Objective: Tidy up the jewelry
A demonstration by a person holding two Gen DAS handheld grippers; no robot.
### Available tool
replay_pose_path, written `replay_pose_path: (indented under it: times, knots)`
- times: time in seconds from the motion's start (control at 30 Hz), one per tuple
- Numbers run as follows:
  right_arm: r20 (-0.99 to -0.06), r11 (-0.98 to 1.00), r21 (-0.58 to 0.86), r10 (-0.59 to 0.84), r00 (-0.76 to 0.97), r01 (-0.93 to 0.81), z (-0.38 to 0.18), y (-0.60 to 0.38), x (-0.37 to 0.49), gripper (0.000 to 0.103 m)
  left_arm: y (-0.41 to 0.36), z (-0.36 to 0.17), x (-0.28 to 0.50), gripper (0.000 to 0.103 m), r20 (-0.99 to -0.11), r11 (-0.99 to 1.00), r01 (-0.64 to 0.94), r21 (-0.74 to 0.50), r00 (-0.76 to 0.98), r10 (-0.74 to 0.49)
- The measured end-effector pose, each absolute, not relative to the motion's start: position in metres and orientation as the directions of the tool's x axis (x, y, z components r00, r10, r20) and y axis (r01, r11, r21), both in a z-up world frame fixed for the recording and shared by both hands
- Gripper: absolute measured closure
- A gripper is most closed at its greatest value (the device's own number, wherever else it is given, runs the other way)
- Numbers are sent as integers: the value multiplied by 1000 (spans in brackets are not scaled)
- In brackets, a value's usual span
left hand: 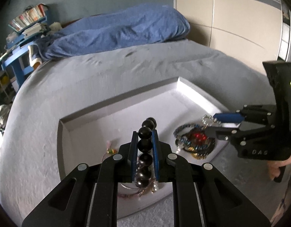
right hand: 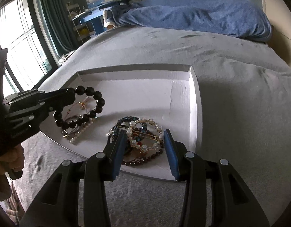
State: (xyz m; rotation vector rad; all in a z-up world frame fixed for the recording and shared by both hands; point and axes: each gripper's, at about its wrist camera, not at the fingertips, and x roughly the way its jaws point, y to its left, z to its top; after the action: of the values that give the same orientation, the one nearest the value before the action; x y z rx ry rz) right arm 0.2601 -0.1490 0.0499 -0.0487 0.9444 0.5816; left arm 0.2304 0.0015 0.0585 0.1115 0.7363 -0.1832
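Lowering both loads into the white tray [right hand: 194,102] on the grey bed [right hand: 230,71] appears to be the step in hand, judged from how things lie. Advice: keep each piece clear of the heaps already there so strands do not tangle; set down flat before letting go.

Bed: grey plush cover, blue blanket [right hand: 202,13] bunched at the far edge. The tray sits toward the bed's near edge, shallow, with low walls.

Left claw [left hand: 144,132]: pressed together on the black bead bracelet [right hand: 92,104], pinching one side of the loop. In the right wrist view the ring of large, glossy, round beads hangs free over the tray's left part, above a small heap of a pearl strand [right hand: 80,132] and metal rings. Suggest placing it on bare tray floor farther from that heap.

Right claw [right hand: 144,143]: half spread, the pearl hoop clip [right hand: 145,134] between its pads. The hoop is a circle of white pearls on a gold wire with a bar across. Whether the pads press on it I cannot tell. It sits over the mixed pile [left hand: 194,141] of blue-green beads and a dark red bead strand [right hand: 143,158] near the tray's near edge.
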Motion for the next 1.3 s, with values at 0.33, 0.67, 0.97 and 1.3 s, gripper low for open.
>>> replay_pose_path:
  times: [0.33,0.67,0.97,1.3]
  knots:
    - [-766,848,206,450,459,-488,51,-152,256,50,6,53,219,54,-669,985,163,55,738,-85]
    - [-736,846,195,461,497,-496,66,-161,243,47,19,67,196,14,-608,994,106,35,791,-63]
    - [-675,843,187,483,557,-504,80,-174,215,31,31,68,170,8,-583,999,39,-28,811,-47]
    - [-639,846,208,497,587,-491,80,-183,182,14,26,51,139,6,-589,998,7,-61,807,-42]
